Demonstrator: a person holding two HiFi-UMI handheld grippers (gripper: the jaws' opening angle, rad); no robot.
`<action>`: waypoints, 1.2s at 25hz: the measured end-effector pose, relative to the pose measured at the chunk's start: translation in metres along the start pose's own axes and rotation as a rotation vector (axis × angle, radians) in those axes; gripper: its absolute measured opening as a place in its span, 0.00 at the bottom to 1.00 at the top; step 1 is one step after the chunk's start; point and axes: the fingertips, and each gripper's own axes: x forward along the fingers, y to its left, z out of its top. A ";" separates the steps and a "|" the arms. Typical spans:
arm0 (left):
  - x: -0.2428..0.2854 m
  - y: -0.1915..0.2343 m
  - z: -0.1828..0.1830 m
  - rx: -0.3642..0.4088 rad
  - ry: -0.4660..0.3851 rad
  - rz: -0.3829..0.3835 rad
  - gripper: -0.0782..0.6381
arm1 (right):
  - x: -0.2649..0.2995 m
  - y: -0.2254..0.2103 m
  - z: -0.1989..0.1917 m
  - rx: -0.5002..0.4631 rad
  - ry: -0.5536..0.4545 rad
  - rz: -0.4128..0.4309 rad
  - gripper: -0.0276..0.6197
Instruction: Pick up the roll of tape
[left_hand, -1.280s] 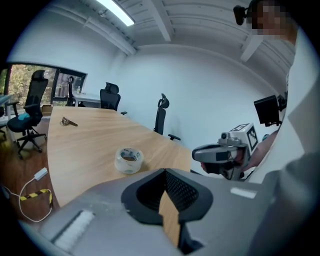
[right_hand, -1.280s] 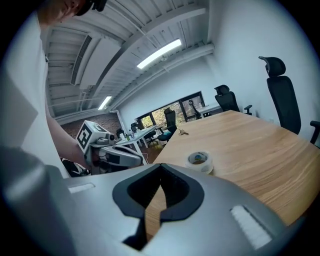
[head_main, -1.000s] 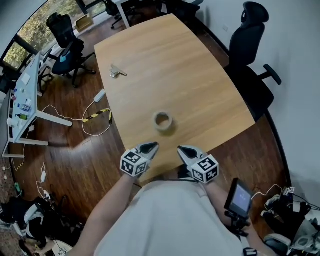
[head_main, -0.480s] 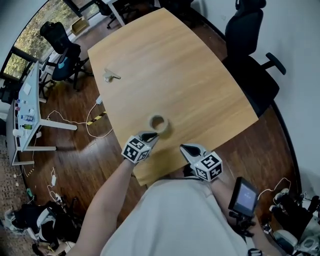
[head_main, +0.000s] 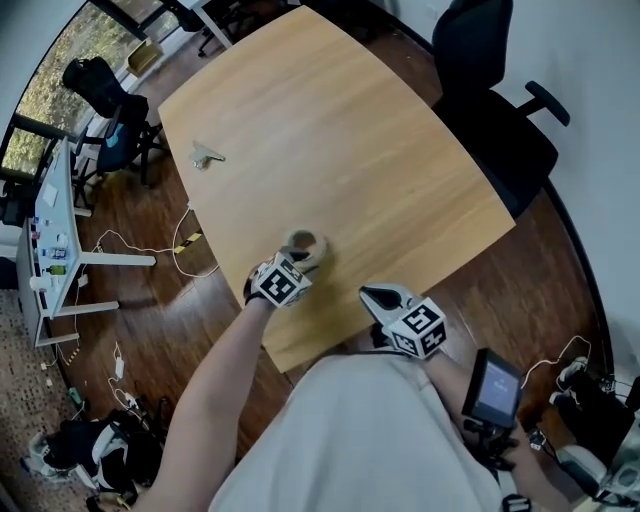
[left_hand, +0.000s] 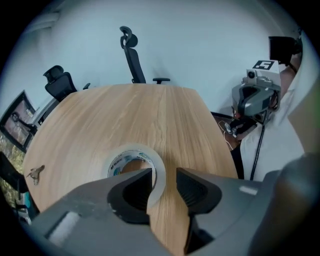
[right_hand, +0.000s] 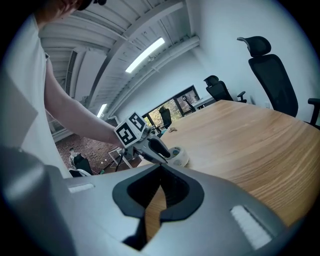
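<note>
The roll of tape (head_main: 303, 242) lies flat on the wooden table (head_main: 330, 130) near its front left edge. My left gripper (head_main: 305, 260) points steeply down over it. In the left gripper view its jaws are opening, and the wall of the roll of tape (left_hand: 135, 149) stands between them, one jaw over the hole and the other outside the rim. The pads do not press on it. My right gripper (head_main: 373, 295) hovers at the table's front edge, apart from the roll, jaws together and empty. The right gripper view shows the roll of tape (right_hand: 179, 156) under the left gripper (right_hand: 157, 150).
A bunch of keys (head_main: 207, 156) lies at the table's far left. A black office chair (head_main: 490, 110) stands at the right side. A black screen device (head_main: 493, 390) is at the person's right. Cables (head_main: 190, 250) lie on the floor at the left.
My left gripper has moved forward and down onto the roll and tilted steeply; its jaws now straddle the roll's wall. The right gripper has shifted a little.
</note>
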 end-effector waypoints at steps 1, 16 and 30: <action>0.005 0.002 -0.002 0.019 0.030 0.003 0.34 | -0.001 -0.003 -0.001 0.004 -0.001 -0.003 0.05; 0.042 0.002 -0.037 0.282 0.315 0.021 0.26 | -0.019 -0.009 -0.008 0.040 0.017 -0.045 0.05; 0.037 -0.018 -0.032 0.199 0.241 0.029 0.25 | -0.016 -0.011 -0.009 0.038 0.056 0.033 0.05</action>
